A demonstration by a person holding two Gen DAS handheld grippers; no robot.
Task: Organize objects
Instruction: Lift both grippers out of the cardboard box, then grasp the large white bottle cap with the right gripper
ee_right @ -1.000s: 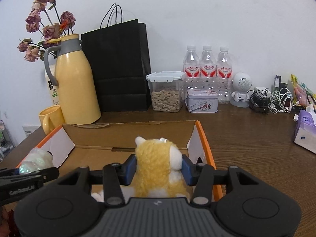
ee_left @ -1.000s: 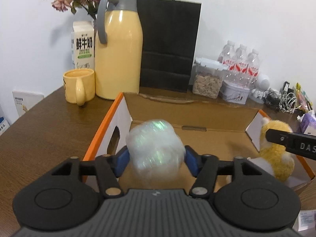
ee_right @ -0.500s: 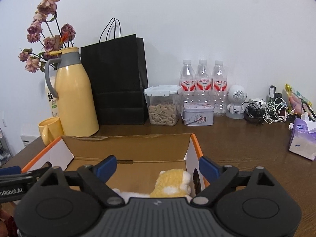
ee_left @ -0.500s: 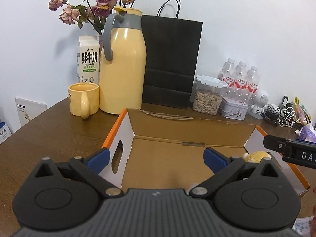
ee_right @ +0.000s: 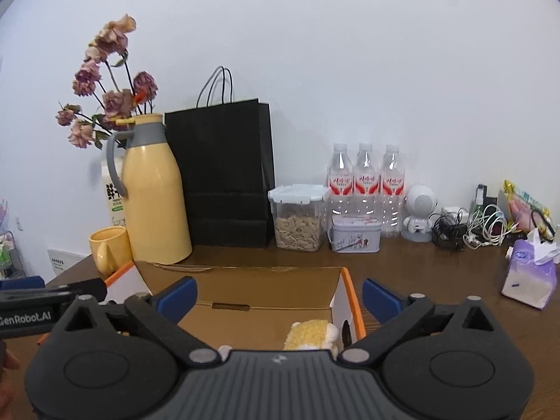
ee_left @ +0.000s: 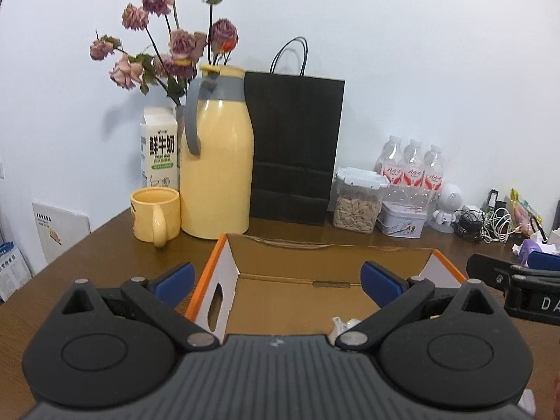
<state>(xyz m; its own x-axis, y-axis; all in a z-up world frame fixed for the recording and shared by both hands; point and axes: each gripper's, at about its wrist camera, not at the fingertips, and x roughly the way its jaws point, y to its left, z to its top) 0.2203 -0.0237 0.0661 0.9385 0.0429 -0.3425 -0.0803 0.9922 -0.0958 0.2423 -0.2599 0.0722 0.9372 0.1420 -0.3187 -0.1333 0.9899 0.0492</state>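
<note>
Brown wooden worktop [ee_right: 437, 273] against a white wall, open orange-edged cardboard box [ee_right: 266, 280] near its front holding a fluffy yellow plush toy [ee_right: 311, 332] at right, left claw [ee_left: 278, 278] and right claw [ee_right: 278, 295] level above, spread wide, just opened, nothing between.
</note>
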